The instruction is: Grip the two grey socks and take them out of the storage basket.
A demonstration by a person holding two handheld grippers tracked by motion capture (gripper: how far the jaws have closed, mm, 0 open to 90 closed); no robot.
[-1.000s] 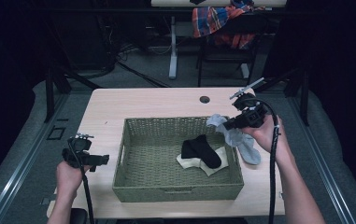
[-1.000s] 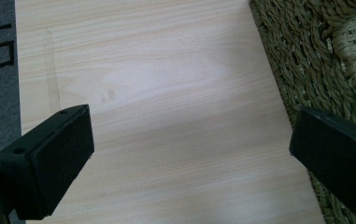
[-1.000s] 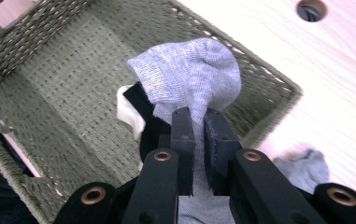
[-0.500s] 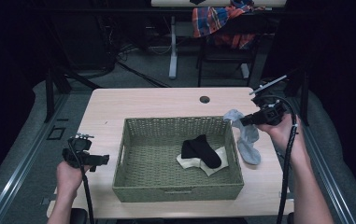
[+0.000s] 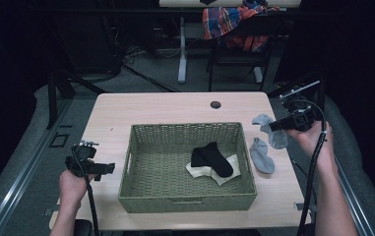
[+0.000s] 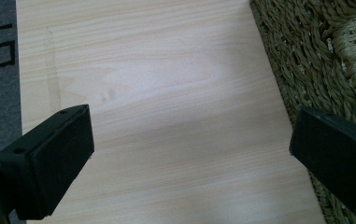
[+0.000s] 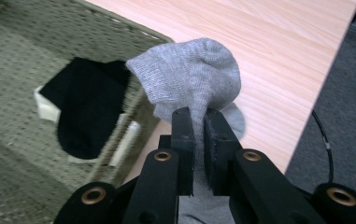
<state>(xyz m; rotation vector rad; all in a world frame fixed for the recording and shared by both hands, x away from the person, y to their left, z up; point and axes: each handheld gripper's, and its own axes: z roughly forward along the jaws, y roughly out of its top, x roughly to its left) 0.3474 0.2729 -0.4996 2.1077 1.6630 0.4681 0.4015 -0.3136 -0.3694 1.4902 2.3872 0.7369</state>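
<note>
The right claw [image 7: 198, 135] is shut tight on a grey sock [image 7: 189, 77]. The sock sticks up from between its two jaws, and its loose end flops over past the tips. In the high view this right claw [image 5: 272, 126] is held up over the far right part of the worktop [image 5: 150, 110], with the grey sock [image 5: 272, 132] hanging from it. A second grey sock [image 5: 262, 154] lies flat on the worktop, just below and a little to the left of that claw, right beside the basket [image 5: 140, 196]. The basket sits to the left of the right claw. Inside it are a black sock [image 5: 213, 158] and a white sock [image 5: 228, 168], with the black one on top. The left claw [image 5: 107, 168] is wide open and holds nothing. It waits low over the worktop, with the basket wall just to its right. It looks like the job is sorting socks, and it seems to be about half done. The two grey ones are out of the basket. The black and white ones are still in there, so those may be left to do.
</note>
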